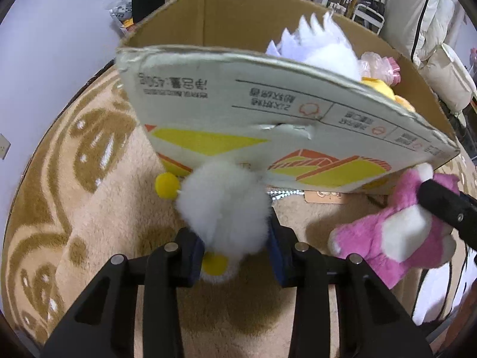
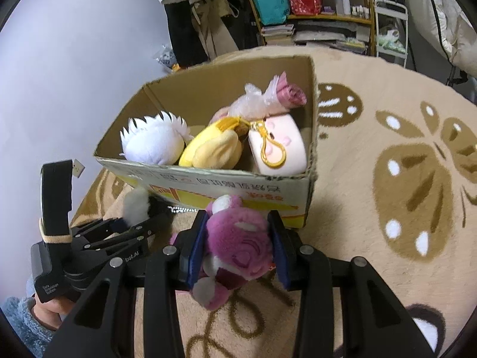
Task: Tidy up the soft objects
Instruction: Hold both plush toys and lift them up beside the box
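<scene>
A cardboard box (image 2: 226, 179) stands on the rug, holding a white spiky plush (image 2: 152, 140), a yellow plush (image 2: 211, 146), a pink-white round plush (image 2: 283, 146) and a pink bundle (image 2: 268, 98). My left gripper (image 1: 235, 247) is shut on a white fluffy plush with yellow feet (image 1: 223, 208), just in front of the box's near wall (image 1: 238, 113). My right gripper (image 2: 238, 238) is shut on a pink bear plush (image 2: 238, 244), also just before the box wall. The bear also shows in the left wrist view (image 1: 387, 235).
A beige patterned rug (image 2: 387, 179) covers the floor. A lilac wall (image 2: 74, 59) is to the left. Shelves with bags and books (image 2: 313, 12), hanging clothes (image 2: 202, 29) and a white rack (image 2: 390, 29) stand behind the box.
</scene>
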{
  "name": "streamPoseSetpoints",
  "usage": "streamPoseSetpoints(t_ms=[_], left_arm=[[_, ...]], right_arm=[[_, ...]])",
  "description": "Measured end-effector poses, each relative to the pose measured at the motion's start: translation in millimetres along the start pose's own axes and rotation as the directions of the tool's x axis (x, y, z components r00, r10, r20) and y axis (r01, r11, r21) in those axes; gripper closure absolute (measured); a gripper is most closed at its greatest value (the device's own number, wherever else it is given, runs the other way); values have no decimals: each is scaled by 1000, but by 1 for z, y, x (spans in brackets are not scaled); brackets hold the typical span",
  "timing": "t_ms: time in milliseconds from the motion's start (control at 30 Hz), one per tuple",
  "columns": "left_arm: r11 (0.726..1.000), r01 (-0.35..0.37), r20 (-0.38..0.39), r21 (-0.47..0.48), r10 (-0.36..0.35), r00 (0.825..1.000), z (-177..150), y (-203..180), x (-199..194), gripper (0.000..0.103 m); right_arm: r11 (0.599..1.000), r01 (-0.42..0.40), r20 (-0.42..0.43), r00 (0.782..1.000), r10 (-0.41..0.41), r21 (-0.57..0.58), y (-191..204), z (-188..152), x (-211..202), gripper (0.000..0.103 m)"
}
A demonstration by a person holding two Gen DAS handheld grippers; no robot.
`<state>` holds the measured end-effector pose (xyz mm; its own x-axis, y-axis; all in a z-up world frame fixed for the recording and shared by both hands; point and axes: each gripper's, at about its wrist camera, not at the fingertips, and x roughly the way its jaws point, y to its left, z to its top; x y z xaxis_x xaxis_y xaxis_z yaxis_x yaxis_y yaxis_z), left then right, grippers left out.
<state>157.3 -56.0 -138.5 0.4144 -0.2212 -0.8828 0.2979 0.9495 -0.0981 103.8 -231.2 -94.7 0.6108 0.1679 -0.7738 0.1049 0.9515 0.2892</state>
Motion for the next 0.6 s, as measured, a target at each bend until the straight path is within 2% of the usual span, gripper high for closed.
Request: streamPoseSetpoints(t_ms=[33, 133, 233, 333, 467, 567, 600], left_arm=[[1000, 3, 8, 2, -3, 1000, -2, -1, -4, 69], [1000, -22, 41, 14, 22, 999, -6, -6, -17, 82], [1000, -3, 48, 6, 3, 999, -10, -5, -26, 101], [1000, -15, 47, -2, 15, 999, -8, 4, -25, 102], [999, 20, 43, -45, -18, 999, -1, 14, -21, 102], [998, 31, 41, -59, -29, 999, 0, 21, -20, 97], [998, 25, 40, -64, -22, 999, 0, 22, -20, 92]], right_arm=[[1000, 3, 10, 1000, -3, 0, 1, 1, -3, 61], [1000, 10, 36, 999, -10, 4, -1, 1, -14, 61], [1000, 12, 52, 999, -13, 10, -2, 1, -23, 61], [1000, 16, 59, 998, -16, 8, -2, 0, -29, 61], [1000, 17, 60, 998, -16, -6, 1, -1, -31, 61], [1000, 22, 58, 998, -21, -12, 2, 0, -28, 61], [1000, 20, 57, 998, -19, -10, 2, 0, -28, 61]])
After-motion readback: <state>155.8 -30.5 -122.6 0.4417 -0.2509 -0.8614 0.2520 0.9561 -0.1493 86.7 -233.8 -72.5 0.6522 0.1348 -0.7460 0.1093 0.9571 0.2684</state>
